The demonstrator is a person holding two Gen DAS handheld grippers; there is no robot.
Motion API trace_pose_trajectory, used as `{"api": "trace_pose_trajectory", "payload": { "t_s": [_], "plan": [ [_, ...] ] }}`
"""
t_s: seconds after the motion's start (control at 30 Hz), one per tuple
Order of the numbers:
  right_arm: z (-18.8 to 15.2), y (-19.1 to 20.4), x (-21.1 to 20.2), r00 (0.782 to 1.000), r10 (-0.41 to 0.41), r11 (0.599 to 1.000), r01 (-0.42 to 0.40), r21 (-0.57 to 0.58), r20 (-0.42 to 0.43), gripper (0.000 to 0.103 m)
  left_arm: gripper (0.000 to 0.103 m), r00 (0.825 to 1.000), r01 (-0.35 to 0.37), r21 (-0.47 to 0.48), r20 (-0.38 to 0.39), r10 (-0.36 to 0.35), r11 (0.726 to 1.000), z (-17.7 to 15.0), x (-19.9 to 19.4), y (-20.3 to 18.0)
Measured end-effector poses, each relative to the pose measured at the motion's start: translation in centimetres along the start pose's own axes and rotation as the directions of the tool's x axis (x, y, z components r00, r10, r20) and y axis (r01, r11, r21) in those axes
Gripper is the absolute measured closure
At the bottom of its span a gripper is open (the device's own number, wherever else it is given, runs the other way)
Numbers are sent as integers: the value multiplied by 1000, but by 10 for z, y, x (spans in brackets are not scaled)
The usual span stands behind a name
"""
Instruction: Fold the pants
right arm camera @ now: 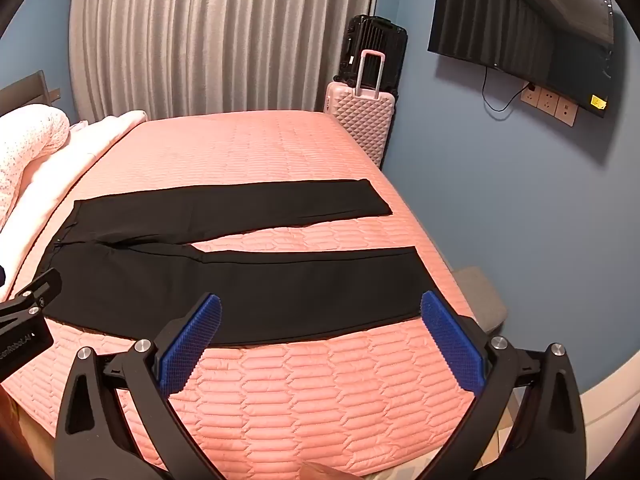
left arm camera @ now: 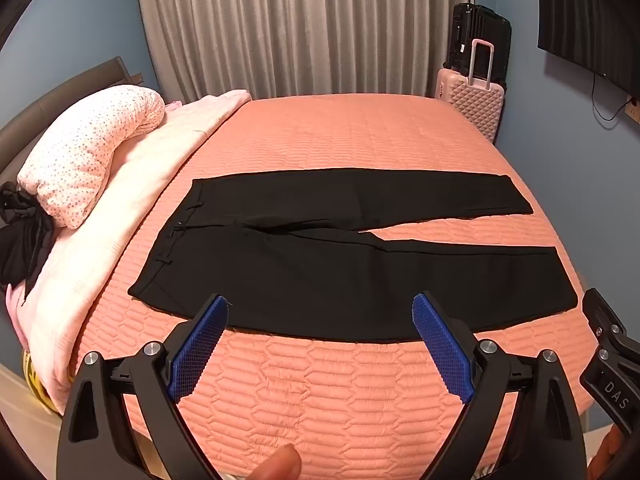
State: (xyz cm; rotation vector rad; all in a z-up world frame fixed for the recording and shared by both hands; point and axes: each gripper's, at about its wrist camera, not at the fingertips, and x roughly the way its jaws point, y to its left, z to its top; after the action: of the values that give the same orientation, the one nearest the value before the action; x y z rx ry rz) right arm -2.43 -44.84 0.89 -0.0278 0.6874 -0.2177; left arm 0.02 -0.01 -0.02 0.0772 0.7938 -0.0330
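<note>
Black pants (left arm camera: 340, 264) lie flat and unfolded on the bed (left arm camera: 340, 132), laid crosswise: waistband at the left, both legs running to the right, hems near the right edge. Fabric is matte and smooth, belt loops visible at the waist; the legs split in a narrow V with a wedge of bedspread showing between them. The bed cover is salmon-pink quilted fabric with stitched elongated hexagon cells, slightly puffy. Left gripper (left arm camera: 320, 308) hovers over the near edge of the bed, tilted down toward the near leg, jaws spread wide with nothing between them; pads (left arm camera: 200, 348) are blue with a fine ribbed grid texture, mounted on black rigid arms with silver pivot pins. Right gripper (right arm camera: 320, 308) has the same build and the same downward tilt, jaws also fully apart and empty, set over the near edge further right, toward the hem end of the near leg. Neither touches the cloth. Each gripper shows at the edge of the other's view, side by side. A fingertip (left arm camera: 280, 462) pokes in at the bottom of the left wrist view. At the far left, a pale pink folded blanket (left arm camera: 132, 184) with a floral-dotted rolled duvet (left arm camera: 88, 152) on top, and a crumpled black garment (left arm camera: 20, 236) beside it. Behind the bed: grey pleated curtain (left arm camera: 304, 28), a pink hard-shell suitcase (right arm camera: 362, 120) with diamond embossing, a black suitcase (right arm camera: 376, 44) behind it, and a wall-mounted TV (right arm camera: 520, 28) on the blue wall.
</note>
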Motion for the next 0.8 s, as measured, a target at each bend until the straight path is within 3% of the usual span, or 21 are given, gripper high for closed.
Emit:
{"api": "trace_pose_trajectory", "payload": {
  "t_s": [0.53, 0.8],
  "plan": [
    [0, 8, 15, 997, 77, 997, -78, -19, -21, 5, 11, 999, -1, 11, -35, 1, 1000, -2, 16, -3],
    [3, 13, 19, 997, 78, 997, -79, -28, -21, 5, 11, 999, -2, 18, -42, 3, 1000, -1, 21, 1]
  ]
}}
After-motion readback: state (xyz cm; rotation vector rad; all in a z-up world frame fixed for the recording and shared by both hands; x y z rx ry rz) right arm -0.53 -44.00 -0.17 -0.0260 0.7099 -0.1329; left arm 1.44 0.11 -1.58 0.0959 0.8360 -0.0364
